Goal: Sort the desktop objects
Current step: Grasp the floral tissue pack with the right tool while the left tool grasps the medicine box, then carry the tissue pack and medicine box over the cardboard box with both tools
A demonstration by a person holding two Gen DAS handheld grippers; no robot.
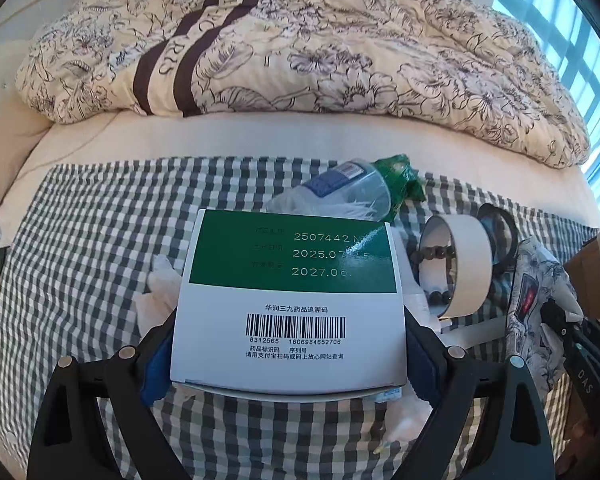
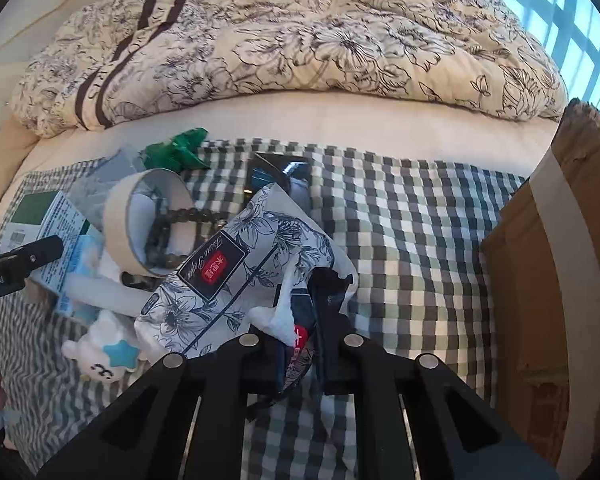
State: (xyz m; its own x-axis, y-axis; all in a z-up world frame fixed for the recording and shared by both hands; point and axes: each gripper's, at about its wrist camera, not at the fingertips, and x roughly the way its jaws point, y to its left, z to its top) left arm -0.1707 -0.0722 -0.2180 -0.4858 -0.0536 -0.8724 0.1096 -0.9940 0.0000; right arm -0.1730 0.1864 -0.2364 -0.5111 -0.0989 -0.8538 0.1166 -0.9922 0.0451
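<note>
A white and green medicine box (image 1: 288, 292) with a barcode sits between the fingers of my left gripper (image 1: 290, 360). The blue pads press its two sides, so the grip is wide. It is held above the checked cloth (image 1: 80, 240). In the right wrist view the same box (image 2: 32, 216) shows at the far left. My right gripper (image 2: 300, 344) is shut on the edge of a floral tissue pack (image 2: 236, 280), with white tissue bulging beside the fingers. The pack (image 1: 536, 280) also shows at the right of the left wrist view.
A roll of beige tape (image 2: 140, 216) with a bead bracelet (image 2: 180, 220) in it lies by the pack. Nearby are a crushed plastic bottle (image 1: 340, 192), a green wrapper (image 1: 400, 176), a dark phone-like slab (image 2: 280, 172) and a white plush toy (image 2: 108, 348). A cardboard box (image 2: 560, 260) stands at the right. A floral quilt (image 1: 300, 40) lies behind.
</note>
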